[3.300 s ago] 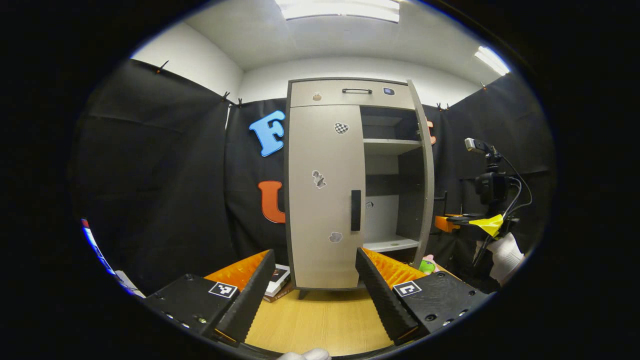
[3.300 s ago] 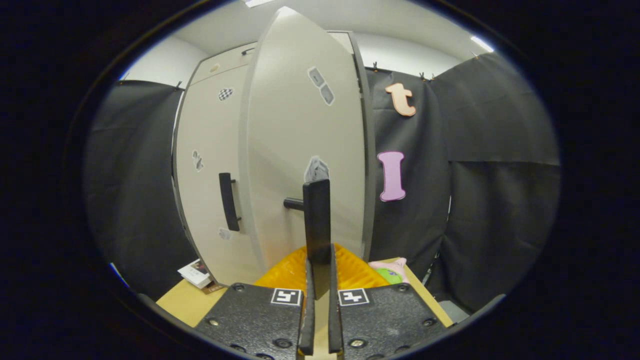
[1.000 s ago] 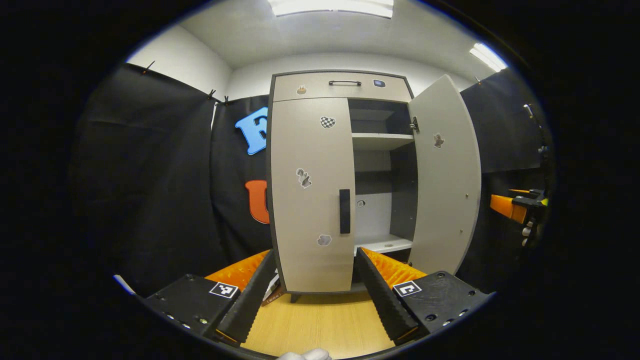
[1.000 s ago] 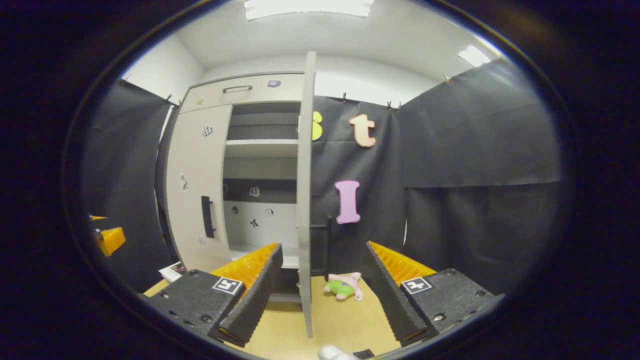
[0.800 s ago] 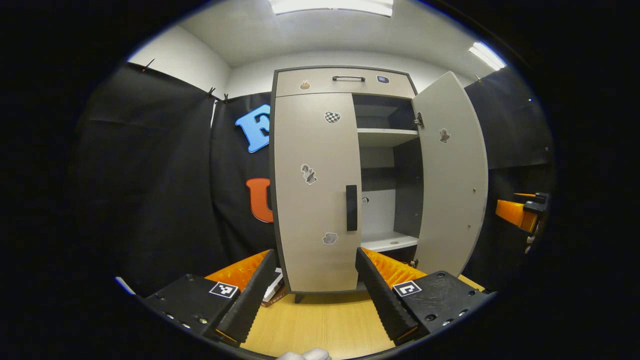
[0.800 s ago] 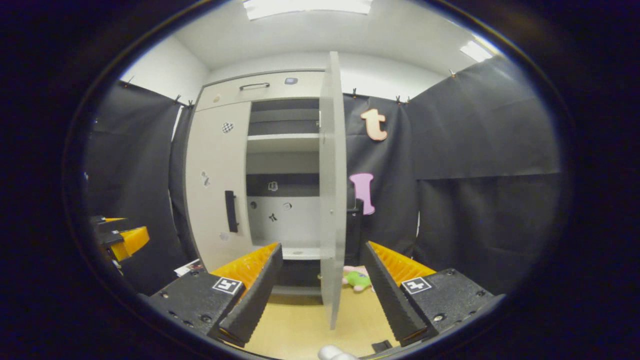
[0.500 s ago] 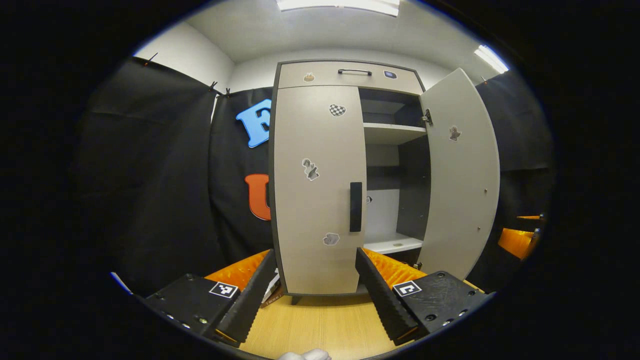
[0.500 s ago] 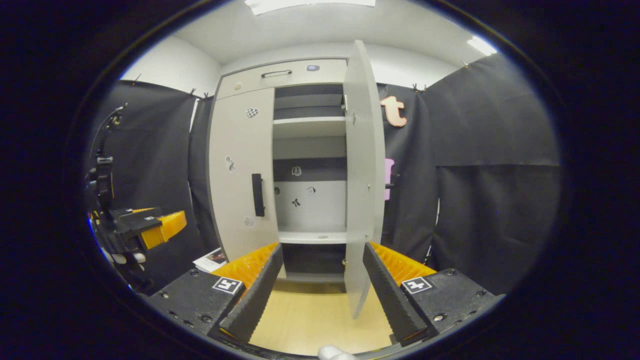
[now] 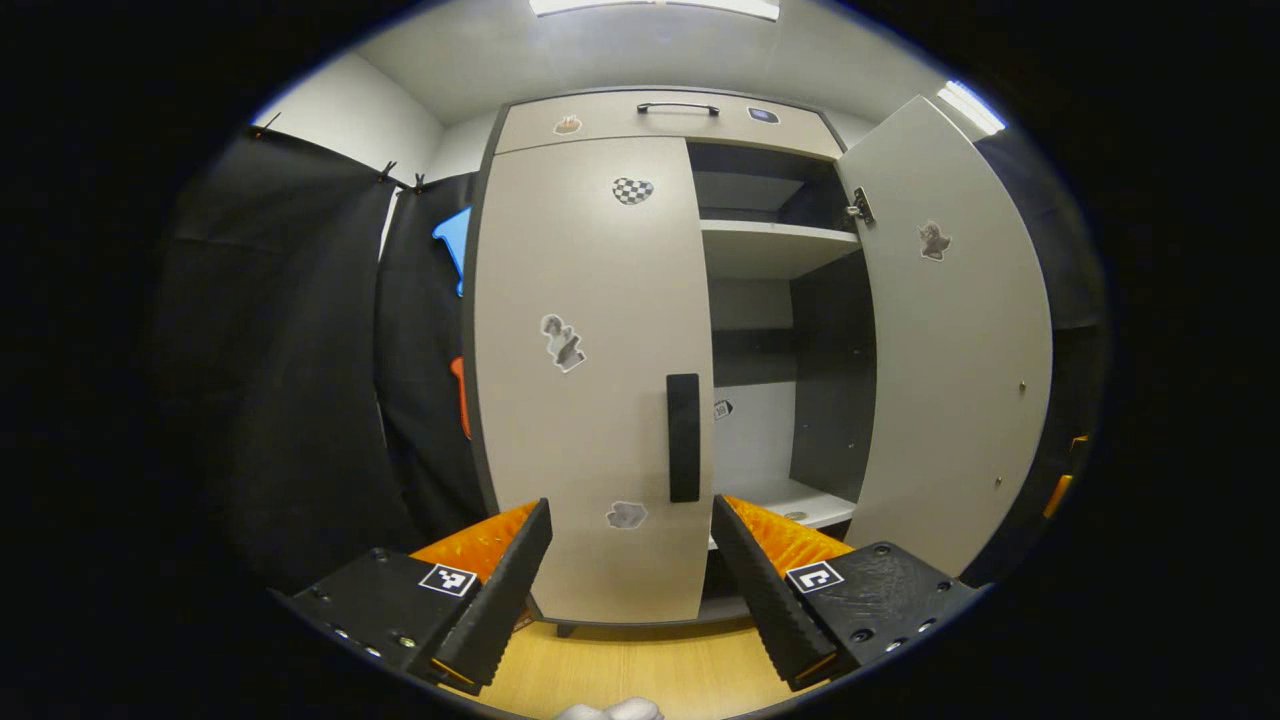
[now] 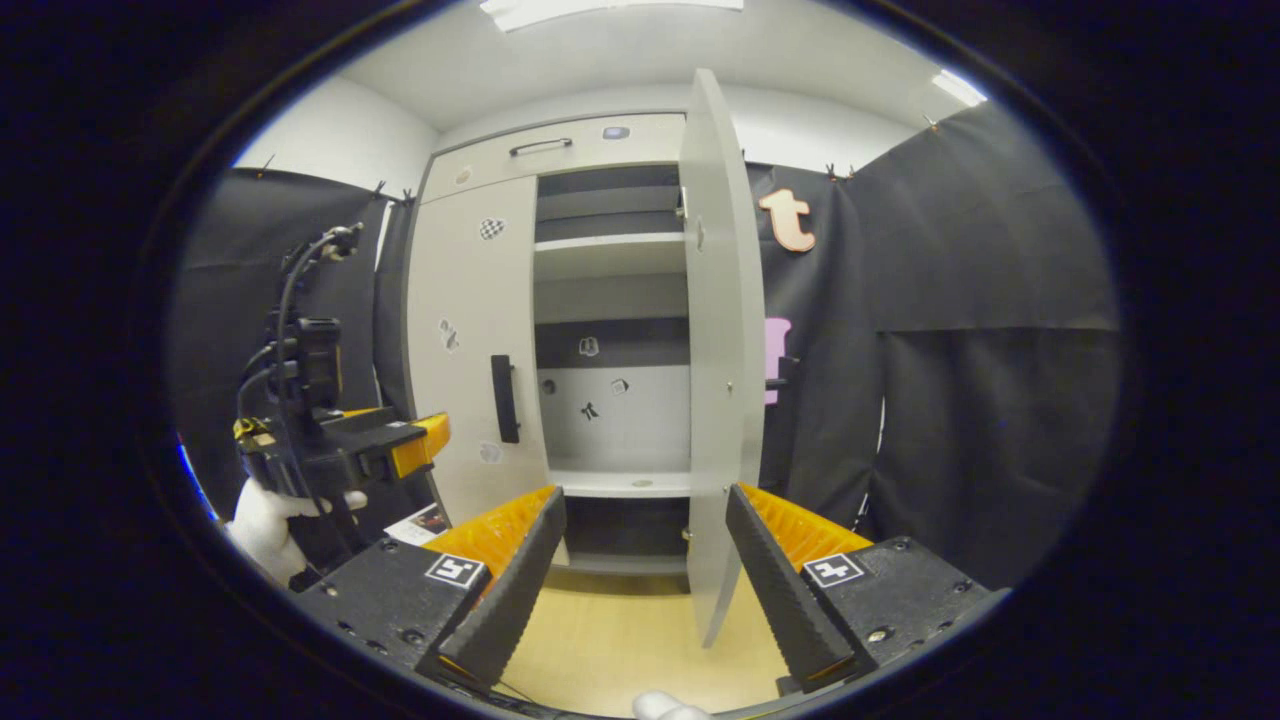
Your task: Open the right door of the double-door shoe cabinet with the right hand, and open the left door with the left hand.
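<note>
The beige shoe cabinet [image 9: 620, 115] stands on a wooden table. Its left door [image 9: 585, 370] is closed, with a black vertical handle [image 9: 684, 437] near its right edge. Its right door [image 9: 950, 330] hangs wide open, baring shelves [image 9: 765, 245]. My left gripper [image 9: 630, 530] is open, close in front of the left door, just below the handle. In the right gripper view the right door [image 10: 720, 340] shows nearly edge-on and the left door's handle [image 10: 503, 398] is visible. My right gripper [image 10: 645, 520] is open and empty, back from the cabinet. The left gripper [image 10: 425, 445] appears there at left, held by a gloved hand [image 10: 262, 520].
Black cloth walls enclose the cabinet on both sides. The light wooden table top [image 10: 610, 640] runs in front of the cabinet. A small book [image 10: 420, 522] lies by the cabinet's left foot. Cables and a camera mount [image 10: 300, 350] ride above the left gripper.
The right gripper let go of the right door's handle, opened and drew back; the door swung wide. The left gripper moved in toward the left door's handle.
</note>
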Tool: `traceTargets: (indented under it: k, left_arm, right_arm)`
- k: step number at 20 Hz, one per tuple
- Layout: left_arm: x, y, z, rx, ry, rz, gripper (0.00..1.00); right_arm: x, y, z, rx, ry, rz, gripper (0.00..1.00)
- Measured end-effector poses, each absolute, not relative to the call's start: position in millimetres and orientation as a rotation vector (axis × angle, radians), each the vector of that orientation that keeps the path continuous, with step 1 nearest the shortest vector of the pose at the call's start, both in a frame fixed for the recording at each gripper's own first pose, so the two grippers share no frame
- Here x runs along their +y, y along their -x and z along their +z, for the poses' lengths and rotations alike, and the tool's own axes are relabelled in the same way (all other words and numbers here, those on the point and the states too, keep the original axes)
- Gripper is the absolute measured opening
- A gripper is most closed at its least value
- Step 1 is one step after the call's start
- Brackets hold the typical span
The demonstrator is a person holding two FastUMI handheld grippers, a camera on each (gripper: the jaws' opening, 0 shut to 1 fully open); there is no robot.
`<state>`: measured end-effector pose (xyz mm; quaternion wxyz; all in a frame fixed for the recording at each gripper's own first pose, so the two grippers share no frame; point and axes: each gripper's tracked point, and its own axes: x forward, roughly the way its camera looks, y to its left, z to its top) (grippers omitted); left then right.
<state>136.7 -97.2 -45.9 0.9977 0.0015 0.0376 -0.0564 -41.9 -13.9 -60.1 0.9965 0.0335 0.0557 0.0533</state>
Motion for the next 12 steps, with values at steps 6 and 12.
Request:
traceTargets:
  k: [6,12]
  left_arm:
    - [-130.3,-201.1,-44.8,0.069,-0.026,-0.141,0.96]
    - [-136.3,-249.9,-58.8,0.089,-0.045,-0.131,0.96]
  right_arm:
    - [-37.6,34.6,-60.9,0.113,-0.067,0.045,1.0]
    - [-42.3,29.4,-66.9,0.127,-0.062,0.019,1.0]
